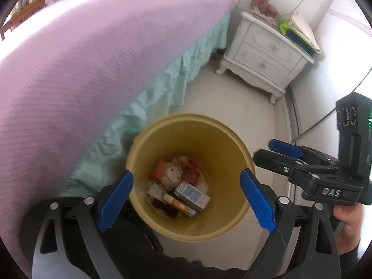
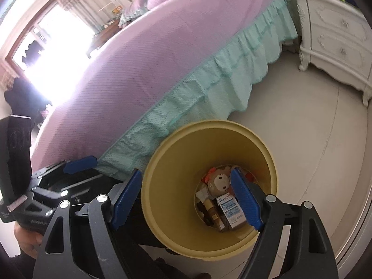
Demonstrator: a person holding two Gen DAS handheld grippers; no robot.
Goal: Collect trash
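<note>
Yellow plastic bin (image 1: 190, 223) stands on floor just beside bed's teal frill (image 1: 130, 125). Inside at bottom: white-blue carton (image 1: 191, 195), small plush doll (image 1: 171, 176), brown tube. Left gripper (image 1: 186, 200) and right gripper (image 2: 186, 200) above bin, both spread wide, grasping nothing.

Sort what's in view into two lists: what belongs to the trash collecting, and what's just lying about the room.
Belongs to the job:
- yellow bin
- small carton in it
- cat-faced plush toy in it
- tube in it
- left gripper, open
- right gripper, open

Just lying about:
- bed with purple cover
- white nightstand
- teddy bear and books on it
</note>
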